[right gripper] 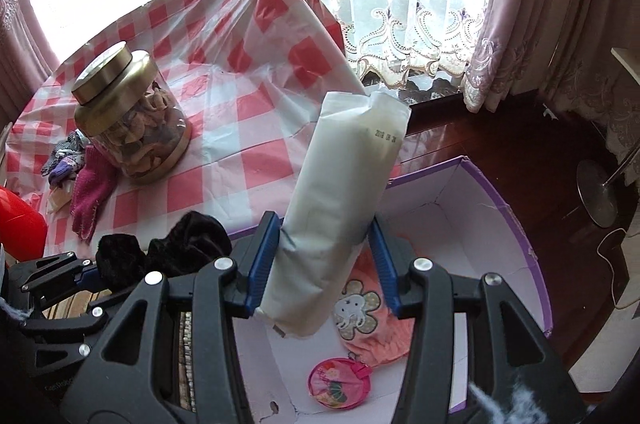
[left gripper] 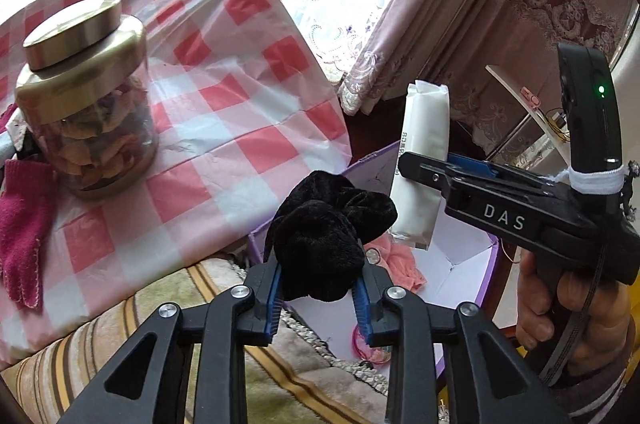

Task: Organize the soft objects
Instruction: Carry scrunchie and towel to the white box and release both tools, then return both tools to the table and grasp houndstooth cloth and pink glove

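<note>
Grippers over the box, each carrying one soft item.

Left gripper [left gripper: 320,300], at the bottom centre of its own view, has a black scrunchie [left gripper: 328,244] between its blue pads; no gap shows, though the grip looks loose. Right gripper [right gripper: 324,264] pinches a white soft pack [right gripper: 340,207] near its lower end, so it stands up toward the middle of that frame. Both hang above the purple-rimmed box [right gripper: 516,224] at lower right, which already holds a pink cloth with a flower patch [right gripper: 372,324] and a round pink pouch [right gripper: 340,382]. Judging by this, the sorting is partly done. Left on the checked tablecloth [right gripper: 256,127], beside the gold-lidded jar [right gripper: 132,119] at left, are a magenta glove [right gripper: 90,199] and other small knitted pieces.
</note>
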`<action>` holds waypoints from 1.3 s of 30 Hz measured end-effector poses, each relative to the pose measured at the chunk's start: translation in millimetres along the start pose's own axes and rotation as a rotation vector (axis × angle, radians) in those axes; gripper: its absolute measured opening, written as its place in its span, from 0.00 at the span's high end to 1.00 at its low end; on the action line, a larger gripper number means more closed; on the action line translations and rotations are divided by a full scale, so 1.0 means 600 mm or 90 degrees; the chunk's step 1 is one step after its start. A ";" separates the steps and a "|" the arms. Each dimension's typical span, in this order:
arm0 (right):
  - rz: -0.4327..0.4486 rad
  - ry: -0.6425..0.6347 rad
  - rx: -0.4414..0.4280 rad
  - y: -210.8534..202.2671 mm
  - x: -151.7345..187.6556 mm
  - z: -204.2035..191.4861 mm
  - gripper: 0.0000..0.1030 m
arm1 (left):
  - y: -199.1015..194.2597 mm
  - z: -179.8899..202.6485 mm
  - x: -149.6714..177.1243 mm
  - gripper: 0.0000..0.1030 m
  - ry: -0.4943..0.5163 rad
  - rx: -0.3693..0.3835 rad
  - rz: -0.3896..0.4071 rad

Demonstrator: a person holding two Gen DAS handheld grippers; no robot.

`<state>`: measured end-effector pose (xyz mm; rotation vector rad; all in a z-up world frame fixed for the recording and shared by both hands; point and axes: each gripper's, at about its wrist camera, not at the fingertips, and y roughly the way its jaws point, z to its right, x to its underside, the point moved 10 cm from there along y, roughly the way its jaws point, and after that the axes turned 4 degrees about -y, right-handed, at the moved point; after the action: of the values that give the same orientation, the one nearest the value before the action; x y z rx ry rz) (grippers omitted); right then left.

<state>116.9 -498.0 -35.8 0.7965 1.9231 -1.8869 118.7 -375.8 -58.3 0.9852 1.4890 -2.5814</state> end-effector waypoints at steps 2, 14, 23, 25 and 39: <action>-0.007 0.002 0.006 0.002 0.003 0.010 0.51 | 0.012 0.012 0.005 0.51 0.008 0.008 -0.017; -0.012 -0.006 -0.012 0.004 0.002 -0.010 0.34 | 0.005 0.003 0.011 0.45 -0.015 0.023 -0.018; -0.006 -0.051 -0.025 -0.007 -0.007 -0.060 0.34 | -0.026 -0.038 0.008 0.45 -0.050 0.018 0.005; -0.003 -0.076 -0.025 -0.011 -0.009 -0.080 0.34 | -0.035 -0.052 0.007 0.45 -0.062 0.016 0.011; -0.019 -0.152 -0.122 -0.015 -0.005 -0.238 0.33 | -0.123 -0.236 0.008 0.45 -0.216 -0.035 0.080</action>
<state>134.9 -357.1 -17.4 0.4654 1.9366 -1.6950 165.5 -223.2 -53.2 0.5760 1.3538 -2.4496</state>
